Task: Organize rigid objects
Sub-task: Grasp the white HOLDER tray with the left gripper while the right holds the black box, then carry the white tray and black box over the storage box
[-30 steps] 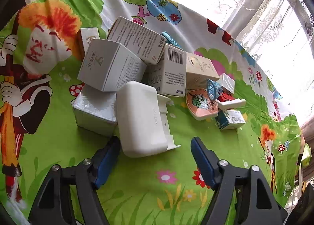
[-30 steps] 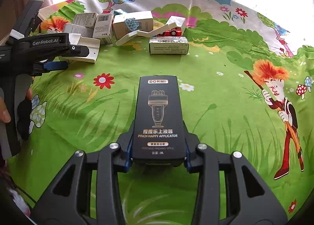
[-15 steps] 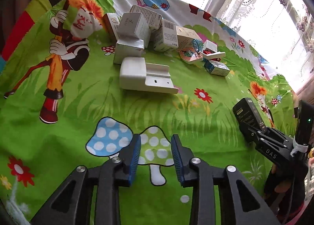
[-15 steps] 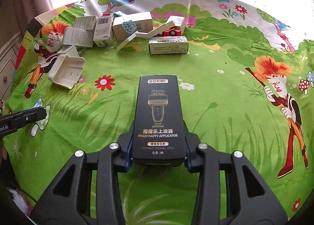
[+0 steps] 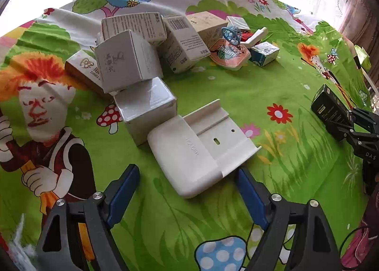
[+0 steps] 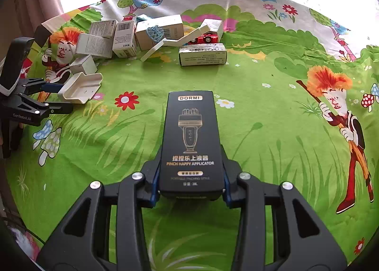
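Now, left gripper [image 5: 187,190] low over the cartoon-print tablecloth [image 5: 272,86], jaws opening wide, blue pads on either side of the near corner of a white plastic holder [image 5: 189,152] and not pressing on it. Lying flat just ahead of the pads, that holder, its open channel end angled away to the right. Just beyond it on the left, touching or nearly so, a glossy white box [image 5: 146,107]. Further ahead, a loose heap of white cartons [image 5: 142,46], some tilted against one another; at the heap's right end, a blue mesh piece [image 5: 231,34] and a small blue-and-white carton [image 5: 264,53].

Over to the right gripper [image 6: 189,190]: pads clamped on the near end of a black DORMI applicator box [image 6: 190,138], held along the fingers, label up, far end pointing ahead over the green cloth. Well ahead of it, a long printed carton [image 6: 202,54] lying on its side, a red toy car [image 6: 206,37] just behind, a white angled strip [image 6: 175,42] to the left. Far off to the left, the other gripper at the white holder.
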{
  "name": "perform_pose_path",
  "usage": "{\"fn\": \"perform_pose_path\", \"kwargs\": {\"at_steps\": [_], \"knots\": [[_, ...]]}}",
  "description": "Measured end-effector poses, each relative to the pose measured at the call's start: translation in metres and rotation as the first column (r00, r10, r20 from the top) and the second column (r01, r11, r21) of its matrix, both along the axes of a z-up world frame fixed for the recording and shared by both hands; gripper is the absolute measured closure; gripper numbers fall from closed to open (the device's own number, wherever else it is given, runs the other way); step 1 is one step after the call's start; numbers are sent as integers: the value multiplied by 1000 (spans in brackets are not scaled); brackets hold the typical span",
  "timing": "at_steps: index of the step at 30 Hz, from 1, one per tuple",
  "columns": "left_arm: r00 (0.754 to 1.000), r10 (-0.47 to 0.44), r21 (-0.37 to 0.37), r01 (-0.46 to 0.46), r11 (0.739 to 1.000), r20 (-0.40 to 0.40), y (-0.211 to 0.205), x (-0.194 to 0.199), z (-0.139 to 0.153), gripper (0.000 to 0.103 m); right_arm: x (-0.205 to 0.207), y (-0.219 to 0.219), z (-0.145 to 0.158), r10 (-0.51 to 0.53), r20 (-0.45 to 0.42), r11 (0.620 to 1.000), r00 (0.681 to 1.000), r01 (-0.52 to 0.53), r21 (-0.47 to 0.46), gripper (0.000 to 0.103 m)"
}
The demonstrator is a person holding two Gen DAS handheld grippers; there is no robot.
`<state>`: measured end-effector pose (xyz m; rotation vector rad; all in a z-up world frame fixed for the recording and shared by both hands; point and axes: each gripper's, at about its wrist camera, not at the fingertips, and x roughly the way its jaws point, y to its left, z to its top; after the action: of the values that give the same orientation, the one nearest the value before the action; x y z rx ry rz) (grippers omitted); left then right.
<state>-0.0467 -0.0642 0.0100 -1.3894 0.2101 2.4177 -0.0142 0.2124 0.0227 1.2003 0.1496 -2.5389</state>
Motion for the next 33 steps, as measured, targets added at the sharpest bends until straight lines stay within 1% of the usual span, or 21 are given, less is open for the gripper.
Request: {"fn": "perform_pose_path", "kwargs": {"at_steps": [2, 5, 8, 9, 10, 11, 12, 15, 17, 18, 20, 21, 22, 23, 24, 25, 26, 27, 29, 31, 33], "knots": [[1000, -28, 6, 28, 1000, 10, 3, -9, 2, 19, 0, -1, 0, -2, -1, 1000, 1000, 2, 4, 59], [997, -77, -4, 77, 997, -31, 18, -12, 4, 19, 0, -2, -1, -3, -3, 1000, 1000, 3, 12, 59], [990, -142, 13, 142, 990, -9, 41, -4, 0, 19, 0, -2, -1, -3, -4, 1000, 1000, 3, 19, 59], [985, -171, -7, 171, 985, -15, 51, 2, -1, 19, 1, -2, -1, -2, -5, 1000, 1000, 2, 22, 59], [980, -198, -43, 196, 980, -36, 61, 9, -3, 19, 1, -2, -1, -2, -5, 1000, 1000, 2, 22, 59], [974, -220, -49, 217, 975, -53, 68, 16, -2, 19, 1, -2, -1, -3, -5, 1000, 1000, 3, 21, 59], [970, -237, -46, 235, 971, -45, 72, 19, -2, 19, 1, -2, -1, -3, -5, 1000, 1000, 3, 19, 59], [969, -241, -62, 238, 969, -48, 80, 14, -1, 18, 0, -2, -1, -2, -4, 1000, 1000, 2, 16, 59], [979, -201, -53, 199, 979, -41, 79, 5, -1, 18, 1, -1, -1, -2, -4, 1000, 1000, 2, 15, 59], [986, -168, -29, 167, 985, -16, 78, -1, -2, 18, 1, -1, -1, -2, -3, 1000, 1000, 2, 13, 59], [994, -110, 9, 110, 994, 6, 78, -6, 0, 17, 1, -1, -1, -3, -3, 1000, 1000, 3, 12, 59], [997, -80, 16, 80, 997, 11, 79, -8, 1, 17, 0, -1, -1, -3, -3, 1000, 1000, 3, 11, 59], [999, -43, 2, 43, 999, 11, 81, -8, 0, 17, 0, 0, -1, -3, -3, 1000, 1000, 3, 11, 59], [1000, 0, -36, 0, 999, -3, 84, -8, -1, 17, 0, 0, -1, -2, -3, 1000, 1000, 3, 11, 59], [999, 42, -60, -44, 997, -34, 88, -7, -3, 15, 0, 0, -1, -2, -3, 1000, 1000, 3, 11, 59], [995, 85, -67, -88, 994, -53, 88, -6, -3, 16, 0, 0, -1, -2, -3, 1000, 1000, 2, 11, 59], [991, 118, -42, -120, 992, -56, 88, -4, -3, 33, 1, 0, -1, -2, -2, 1000, 1000, 3, 11, 59], [988, 141, -11, -142, 990, -56, 86, -1, 0, 39, 1, 0, -1, -2, -3, 1000, 1000, 3, 11, 59], [985, 160, -18, -161, 987, -69, 87, 10, -1, 39, 1, 0, -1, -3, -2, 1000, 1000, 3, 11, 59], [984, 160, 0, -161, 987, -76, 89, 25, -2, 39, 1, 0, -1, -2, -2, 1000, 1000, 3, 10, 59], [981, 179, 20, -178, 984, -76, 84, 43, -1, 39, 1, 0, -1, -3, -2, 1000, 1000, 3, 9, 59]]}}
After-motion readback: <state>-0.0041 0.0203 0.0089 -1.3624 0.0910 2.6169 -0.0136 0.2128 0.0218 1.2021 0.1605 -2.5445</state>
